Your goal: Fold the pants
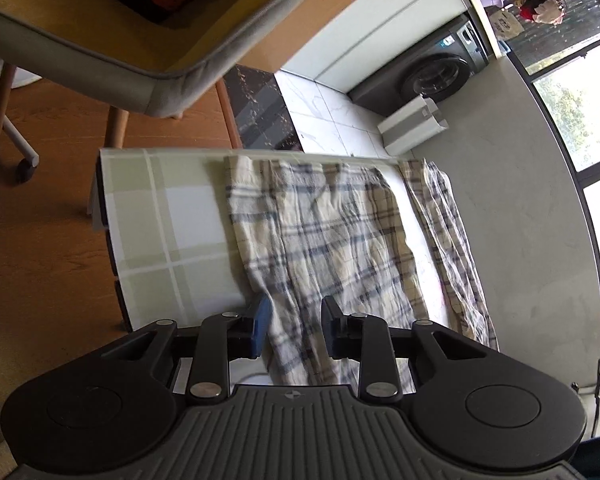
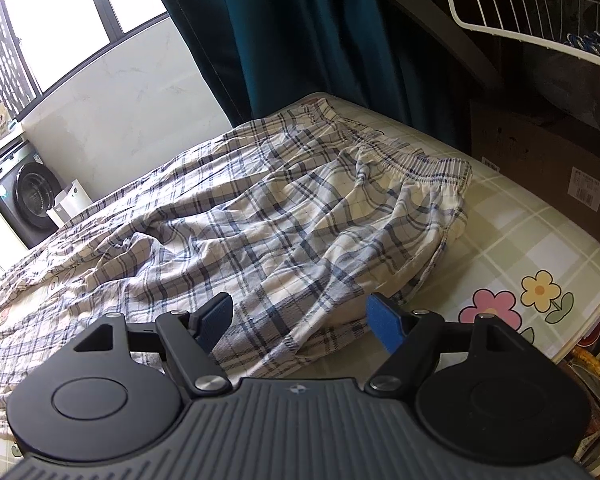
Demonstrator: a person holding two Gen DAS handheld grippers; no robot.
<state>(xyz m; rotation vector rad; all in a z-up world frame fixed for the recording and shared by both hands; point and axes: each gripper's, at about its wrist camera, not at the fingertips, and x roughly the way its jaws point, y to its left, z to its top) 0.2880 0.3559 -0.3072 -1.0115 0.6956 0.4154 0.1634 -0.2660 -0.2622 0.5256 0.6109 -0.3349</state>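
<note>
We've got thin, floppy plaid pants [image 2: 284, 216] (they'll slide and bunch), left gripper [image 1: 294, 326] half-closed around a leg edge without pinching, right gripper [image 2: 300, 320] wide apart, so we'd grab the waistband [image 2: 420, 168].

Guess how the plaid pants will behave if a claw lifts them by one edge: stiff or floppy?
Probably floppy: the cream-and-blue plaid cotton pants lie in soft wrinkles and folds on the green checked tablecloth, so a lifted edge would likely drape and sag. They look thin and light. The gathered elastic waistband may bunch rather than stay flat.
</note>
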